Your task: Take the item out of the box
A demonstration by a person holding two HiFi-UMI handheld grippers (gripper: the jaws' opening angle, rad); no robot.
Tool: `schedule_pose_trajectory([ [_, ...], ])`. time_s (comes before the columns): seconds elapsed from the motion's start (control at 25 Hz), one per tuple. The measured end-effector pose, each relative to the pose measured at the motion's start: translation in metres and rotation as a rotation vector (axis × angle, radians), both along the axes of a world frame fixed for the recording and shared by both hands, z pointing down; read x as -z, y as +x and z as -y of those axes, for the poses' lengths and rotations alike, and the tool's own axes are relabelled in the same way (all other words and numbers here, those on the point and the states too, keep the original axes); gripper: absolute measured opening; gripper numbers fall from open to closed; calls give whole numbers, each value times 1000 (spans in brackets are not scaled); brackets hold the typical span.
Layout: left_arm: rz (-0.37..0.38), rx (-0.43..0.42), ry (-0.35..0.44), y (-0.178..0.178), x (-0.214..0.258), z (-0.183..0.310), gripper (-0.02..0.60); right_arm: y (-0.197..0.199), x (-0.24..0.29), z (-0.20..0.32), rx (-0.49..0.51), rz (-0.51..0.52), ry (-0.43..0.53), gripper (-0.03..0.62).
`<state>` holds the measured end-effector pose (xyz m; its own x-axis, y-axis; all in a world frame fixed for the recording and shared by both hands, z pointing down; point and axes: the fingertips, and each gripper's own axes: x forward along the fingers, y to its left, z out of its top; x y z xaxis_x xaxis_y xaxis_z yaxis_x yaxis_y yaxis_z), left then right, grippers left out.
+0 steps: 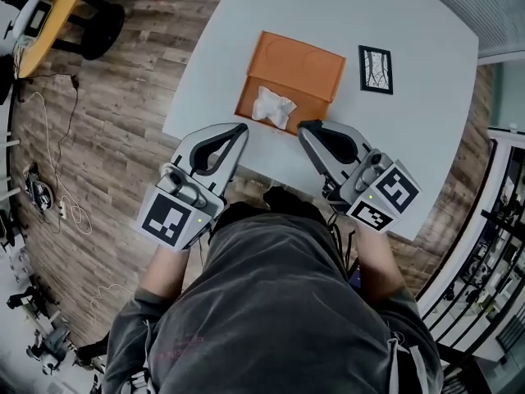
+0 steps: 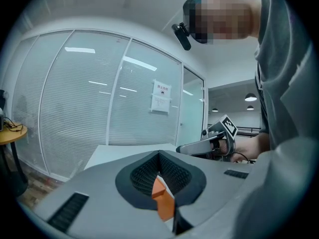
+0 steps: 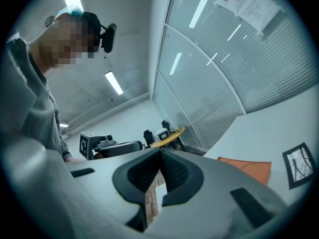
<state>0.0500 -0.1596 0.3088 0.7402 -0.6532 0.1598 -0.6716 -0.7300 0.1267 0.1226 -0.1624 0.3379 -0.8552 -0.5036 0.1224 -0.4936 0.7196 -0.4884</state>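
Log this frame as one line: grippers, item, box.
left gripper: shut, empty | right gripper: shut, empty | white item: at orange box near side, untouched | grippers: short of box

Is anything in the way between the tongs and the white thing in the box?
Nothing visible. The crumpled white item lies uncovered in the orange box; only pale grey table separates it from the left tongs and right tongs.

Box open, item inside
Flat orange box on white table; crumpled white item sits at its near edge.
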Motion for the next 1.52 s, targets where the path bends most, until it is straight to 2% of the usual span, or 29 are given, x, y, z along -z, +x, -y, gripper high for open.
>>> schedule_pose_trajectory([
  [0.12,46,8,-27,-2,-11,6,7,3,-5,12,-1,3,-6,5],
  [0.44,13,14,-33,2,-5,26,7,6,-8,38,-11,-11,-17,5],
  [0.64,16,2,-42,-10,-14,30,6,3,-20,44,-42,-29,-35,5],
  [0.88,-12,-62,-56,-30,-21,38,6,-8,-33,53,-125,-79,-55,5],
  [1.0,-63,-115,-39,-39,-15,42,6,-13,-37,56,-184,-119,-62,5],
  [1.16,-29,-178,-60,-60,-26,50,6,-22,-40,67,-256,-164,-61,5],
  [1.24,-35,-201,-52,-68,-25,56,6,-27,-44,71,-283,-190,-66,5],
  [1.52,-42,-241,-50,-91,-34,73,6,-39,-74,73,-316,-312,-102,5],
])
